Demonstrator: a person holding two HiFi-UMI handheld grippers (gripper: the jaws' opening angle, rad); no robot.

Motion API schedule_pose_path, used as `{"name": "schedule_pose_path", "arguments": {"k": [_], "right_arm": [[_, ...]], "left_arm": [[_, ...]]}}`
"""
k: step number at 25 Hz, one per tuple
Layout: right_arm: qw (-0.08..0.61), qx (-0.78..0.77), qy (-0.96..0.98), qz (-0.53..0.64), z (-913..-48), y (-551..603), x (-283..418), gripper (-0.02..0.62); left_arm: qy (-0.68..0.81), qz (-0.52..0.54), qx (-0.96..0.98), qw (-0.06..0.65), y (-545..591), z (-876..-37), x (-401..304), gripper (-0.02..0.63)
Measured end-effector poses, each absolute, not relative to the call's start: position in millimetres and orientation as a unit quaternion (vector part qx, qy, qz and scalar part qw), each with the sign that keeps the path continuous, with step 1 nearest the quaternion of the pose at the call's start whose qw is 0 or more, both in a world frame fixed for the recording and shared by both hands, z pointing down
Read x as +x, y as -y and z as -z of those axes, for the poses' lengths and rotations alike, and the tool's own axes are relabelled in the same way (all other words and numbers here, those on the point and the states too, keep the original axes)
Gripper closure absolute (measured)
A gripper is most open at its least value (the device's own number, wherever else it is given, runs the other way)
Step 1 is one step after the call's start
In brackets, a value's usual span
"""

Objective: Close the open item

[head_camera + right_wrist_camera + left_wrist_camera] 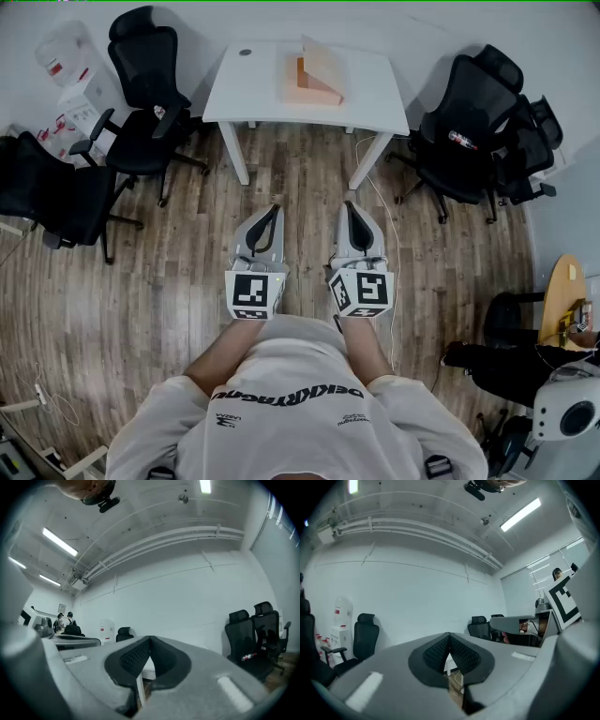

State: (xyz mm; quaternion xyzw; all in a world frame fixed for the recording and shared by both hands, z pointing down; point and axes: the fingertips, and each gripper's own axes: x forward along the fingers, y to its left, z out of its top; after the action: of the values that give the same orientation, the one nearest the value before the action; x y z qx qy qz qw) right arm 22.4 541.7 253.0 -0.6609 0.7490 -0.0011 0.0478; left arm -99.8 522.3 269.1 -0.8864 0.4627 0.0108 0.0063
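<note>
jaws together: left gripper (271,210), right gripper (351,206) | orange box (314,84) lid up on table (253,86)

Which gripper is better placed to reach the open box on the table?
The right gripper, only slightly. It and the left gripper are shut, empty and equally far from the table; the lid of the box seems raised on its right side.
</note>
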Motion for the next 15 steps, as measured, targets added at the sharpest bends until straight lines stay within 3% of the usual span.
{"name": "schedule_pose_path", "arguments": {"k": [15], "right_arm": [[0.053,-0.66,-0.75,0.008,-265,-478,-6,0.598]], "left_arm": [[-0.437,-0.007,-0.899,0.001,-455,-280,-114,0.604]]}}
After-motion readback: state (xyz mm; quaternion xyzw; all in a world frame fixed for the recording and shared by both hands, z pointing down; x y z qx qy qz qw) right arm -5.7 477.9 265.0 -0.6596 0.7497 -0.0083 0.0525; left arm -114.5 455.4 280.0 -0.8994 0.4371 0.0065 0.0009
